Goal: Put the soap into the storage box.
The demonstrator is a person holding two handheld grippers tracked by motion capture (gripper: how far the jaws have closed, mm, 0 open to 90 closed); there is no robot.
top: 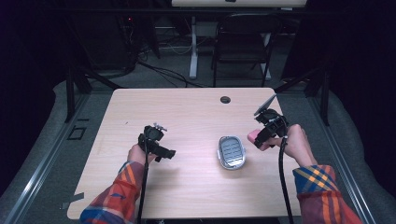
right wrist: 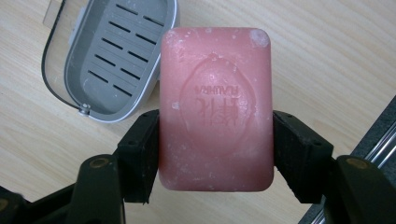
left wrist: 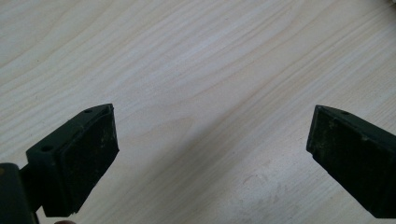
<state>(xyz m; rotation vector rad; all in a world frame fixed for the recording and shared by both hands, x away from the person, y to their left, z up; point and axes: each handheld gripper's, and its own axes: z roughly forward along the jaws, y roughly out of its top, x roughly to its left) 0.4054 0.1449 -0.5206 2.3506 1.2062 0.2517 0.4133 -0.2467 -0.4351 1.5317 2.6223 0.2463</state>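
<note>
High view: a pale wooden counter (top: 187, 112) with rounded corners fills the middle. A person's forearms in orange, blue and yellow plaid sleeves come in from the bottom edge. The left tool (top: 163, 151), black, is held low over the left half of the counter. The right tool (top: 258, 137) is raised near the right edge and grips a pink rectangular bar of soap (top: 252, 135) above the counter. Just to its left, a grey oval plastic soap dish with a slotted floor (top: 232, 152) lies on the wood, apart from the soap.

Left gripper view: the left tool (left wrist: 210, 140) has its two black jaws wide apart, with bare wood grain between them.

Right gripper view: the right tool (right wrist: 215, 149) clamps the bar of soap (right wrist: 215, 107) by its long sides, its embossed face towards the camera. The soap dish (right wrist: 112, 56) sits beyond at upper left, its rim partly hidden behind the soap's corner.
</note>
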